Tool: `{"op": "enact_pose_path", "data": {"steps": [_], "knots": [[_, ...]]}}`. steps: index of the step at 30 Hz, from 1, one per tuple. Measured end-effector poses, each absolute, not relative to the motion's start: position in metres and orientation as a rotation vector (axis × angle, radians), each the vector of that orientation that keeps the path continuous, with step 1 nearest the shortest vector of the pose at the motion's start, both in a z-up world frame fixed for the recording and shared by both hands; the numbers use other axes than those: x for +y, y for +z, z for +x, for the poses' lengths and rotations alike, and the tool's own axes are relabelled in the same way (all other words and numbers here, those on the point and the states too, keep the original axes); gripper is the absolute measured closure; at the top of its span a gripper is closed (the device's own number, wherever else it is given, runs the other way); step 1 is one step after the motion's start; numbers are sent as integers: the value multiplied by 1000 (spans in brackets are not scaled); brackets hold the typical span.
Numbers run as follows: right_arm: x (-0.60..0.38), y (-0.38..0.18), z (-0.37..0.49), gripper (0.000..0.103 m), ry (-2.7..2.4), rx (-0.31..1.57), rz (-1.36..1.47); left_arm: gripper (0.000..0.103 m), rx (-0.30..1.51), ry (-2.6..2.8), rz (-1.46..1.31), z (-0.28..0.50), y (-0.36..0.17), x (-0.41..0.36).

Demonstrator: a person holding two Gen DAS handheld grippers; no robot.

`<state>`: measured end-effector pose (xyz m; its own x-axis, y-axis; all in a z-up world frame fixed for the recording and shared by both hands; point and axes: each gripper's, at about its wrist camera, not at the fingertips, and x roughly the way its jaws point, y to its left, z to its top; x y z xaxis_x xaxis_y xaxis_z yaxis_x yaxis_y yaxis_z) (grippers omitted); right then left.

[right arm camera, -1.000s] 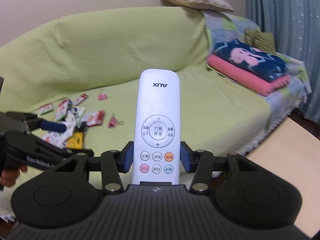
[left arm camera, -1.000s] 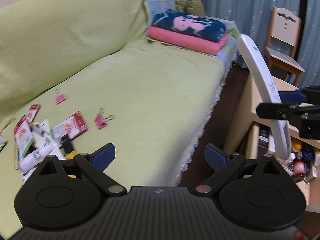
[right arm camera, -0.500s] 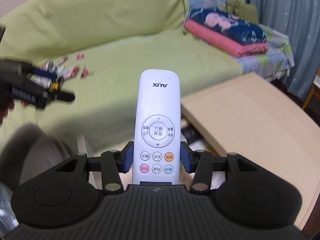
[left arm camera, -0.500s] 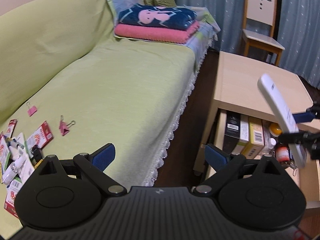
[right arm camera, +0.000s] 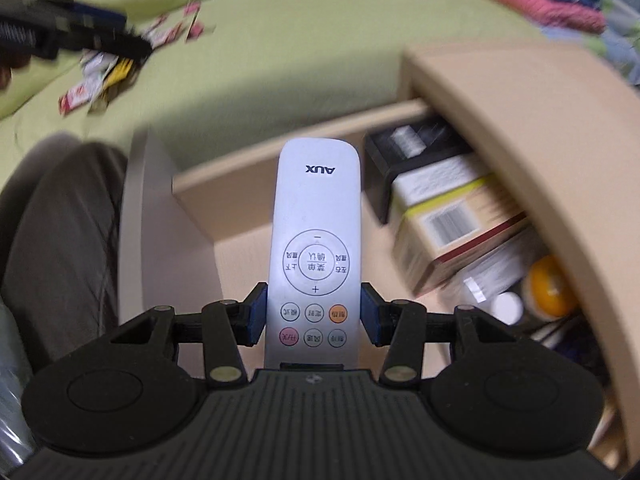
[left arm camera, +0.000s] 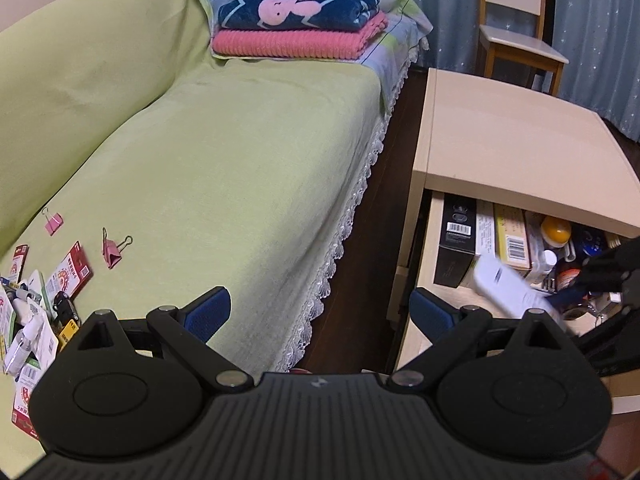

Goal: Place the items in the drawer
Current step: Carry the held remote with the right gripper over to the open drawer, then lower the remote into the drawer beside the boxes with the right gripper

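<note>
Right gripper (right arm camera: 314,316) pinches the white AUX remote control (right arm camera: 316,240) over the open pale wooden drawer (right arm camera: 248,184); left gripper (left arm camera: 320,312) spread, empty. Risk: remote probably snags the blurred cardboard boxes (right arm camera: 448,208), drawer's crowded.

remote (right arm camera: 316,236): smooth white plastic, slight sheen
drawer (right arm camera: 224,188): pale matt wood-look board
sofa cover (left arm camera: 224,168): matt green woven cloth
right gripper (right arm camera: 314,316) pads: blue, matt
folded towel (left arm camera: 296,42): pink ribbed knit
</note>
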<state>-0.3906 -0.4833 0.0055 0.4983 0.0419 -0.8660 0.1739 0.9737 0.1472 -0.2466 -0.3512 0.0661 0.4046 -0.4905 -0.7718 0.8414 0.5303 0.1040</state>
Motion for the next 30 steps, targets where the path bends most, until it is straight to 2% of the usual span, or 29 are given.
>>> {"op": "enact_pose_path", "data": {"steps": [9,30], "knots": [[-472,-40,-372,59,19,1156,196,6,789,-882,559,-239,55,-350],[-464,-57,-346,59,131,1206,-9,6,819,-883,578,-230,44,-355]]}}
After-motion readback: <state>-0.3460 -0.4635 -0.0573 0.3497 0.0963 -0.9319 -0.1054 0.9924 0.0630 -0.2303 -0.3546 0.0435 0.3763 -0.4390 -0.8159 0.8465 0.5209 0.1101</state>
